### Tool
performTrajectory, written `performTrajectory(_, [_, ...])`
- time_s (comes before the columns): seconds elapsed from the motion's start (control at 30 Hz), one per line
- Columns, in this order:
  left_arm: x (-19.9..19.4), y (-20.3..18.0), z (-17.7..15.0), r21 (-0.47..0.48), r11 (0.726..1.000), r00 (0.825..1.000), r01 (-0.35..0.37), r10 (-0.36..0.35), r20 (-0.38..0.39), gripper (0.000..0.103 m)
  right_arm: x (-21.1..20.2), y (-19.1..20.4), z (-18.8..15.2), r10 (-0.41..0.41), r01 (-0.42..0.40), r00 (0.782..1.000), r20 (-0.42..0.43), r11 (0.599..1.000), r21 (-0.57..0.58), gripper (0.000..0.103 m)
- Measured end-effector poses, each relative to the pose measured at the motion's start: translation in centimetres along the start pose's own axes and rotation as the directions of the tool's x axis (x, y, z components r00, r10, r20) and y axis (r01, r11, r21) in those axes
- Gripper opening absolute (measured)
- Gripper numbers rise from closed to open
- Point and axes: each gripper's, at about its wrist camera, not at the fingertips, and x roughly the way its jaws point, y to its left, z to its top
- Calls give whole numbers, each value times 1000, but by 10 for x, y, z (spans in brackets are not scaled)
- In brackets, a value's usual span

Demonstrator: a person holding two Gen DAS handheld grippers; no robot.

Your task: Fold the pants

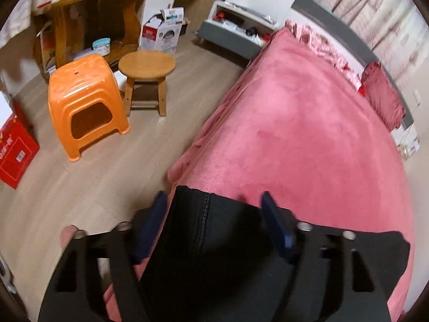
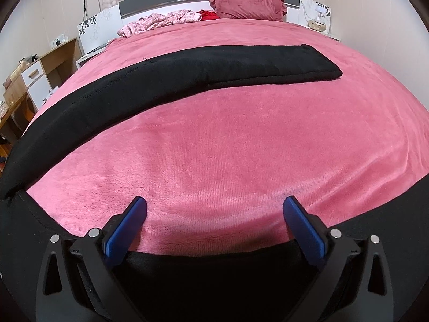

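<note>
Black pants (image 2: pixel 187 72) lie stretched across the pink blanket (image 2: pixel 214 147) on the bed. The left gripper (image 1: pixel 213 197) hangs spread wide over one end; the right gripper (image 2: pixel 214 205) gapes above bare blanket.

left gripper (image 1: pixel 213 197): jaws spread wide, angled down | right gripper (image 2: pixel 213 204): jaws spread wide, held low, level

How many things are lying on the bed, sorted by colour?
Black: 1, the pants
Dark red: 1, the pillow
Pink patterned: 1, the crumpled cloth
Bright red: 1, a small cloth
Total: 4, on the pink bed
</note>
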Motion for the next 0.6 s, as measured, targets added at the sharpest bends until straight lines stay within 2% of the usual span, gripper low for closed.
performTrajectory(0.17, [11,-7,-7,68,997,999,-34,35,-9,45,2,0,1,-6,6,1000,3,1000,-2,101])
performTrajectory(0.23, [8,-8,-10,82,996,999,-39,38,6,27,3,2,1,-6,6,1000,6,1000,-1,101])
performTrajectory(0.3, [3,-13,-12,111,993,999,-40,38,23,17,4,1,2,-4,4,1000,6,1000,0,101])
performTrajectory(0.37, [-11,-22,-16,162,986,997,-50,39,65,14,4,2,2,-4,4,1000,5,1000,1,101])
performTrajectory(0.43, [-27,-27,-20,182,983,994,-25,6,108,13,5,2,2,-3,3,1000,6,1000,1,101])
performTrajectory(0.53, [-63,-27,-29,180,983,984,44,-74,164,13,5,2,2,-4,4,1000,5,1000,1,101])
performTrajectory(0.6, [-91,-24,-38,170,980,970,106,-139,197,13,5,2,2,-4,4,1000,5,1000,2,101])
